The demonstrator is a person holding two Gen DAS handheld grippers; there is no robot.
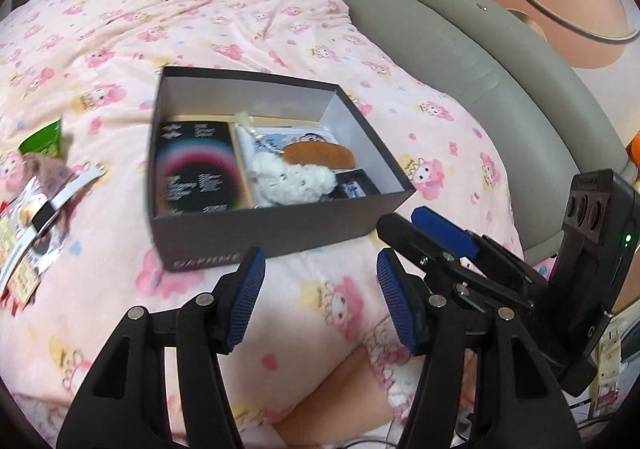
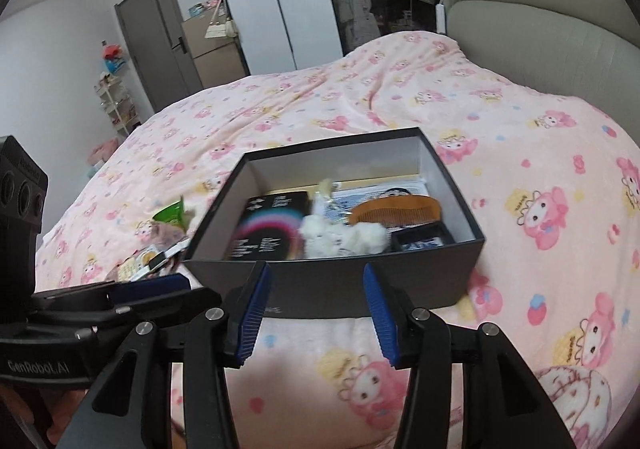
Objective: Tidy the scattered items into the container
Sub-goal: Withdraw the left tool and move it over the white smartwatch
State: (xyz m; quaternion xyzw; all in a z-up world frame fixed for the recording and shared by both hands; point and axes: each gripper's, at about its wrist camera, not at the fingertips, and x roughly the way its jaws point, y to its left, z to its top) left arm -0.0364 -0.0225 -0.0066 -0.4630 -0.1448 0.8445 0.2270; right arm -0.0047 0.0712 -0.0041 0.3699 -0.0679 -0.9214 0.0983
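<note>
A dark grey open box (image 1: 280, 227) (image 2: 340, 281) sits on the pink bed cover. Inside lie a black booklet with a rainbow ring (image 1: 200, 173) (image 2: 272, 227), a white plush toy (image 1: 292, 179) (image 2: 344, 237), a wooden comb (image 1: 320, 155) (image 2: 396, 209) and a small dark case (image 1: 354, 185) (image 2: 420, 239). My left gripper (image 1: 320, 289) hangs open and holds nothing just short of the box's near wall. Beside it, my right gripper (image 2: 316, 309) (image 1: 400, 219) is open too, with nothing between its pads. Loose items stay left of the box: a green packet (image 1: 42, 137) (image 2: 170, 213), a brown fuzzy piece (image 1: 44, 169) and a white strap (image 1: 68, 193).
Snack packets (image 1: 20, 249) lie at the far left edge of the bed. A grey padded headboard (image 1: 480, 69) (image 2: 540, 29) bounds the bed on the right. The pink cartoon cover (image 1: 240, 29) stretches beyond the box. A door and shelves (image 2: 116, 105) stand across the room.
</note>
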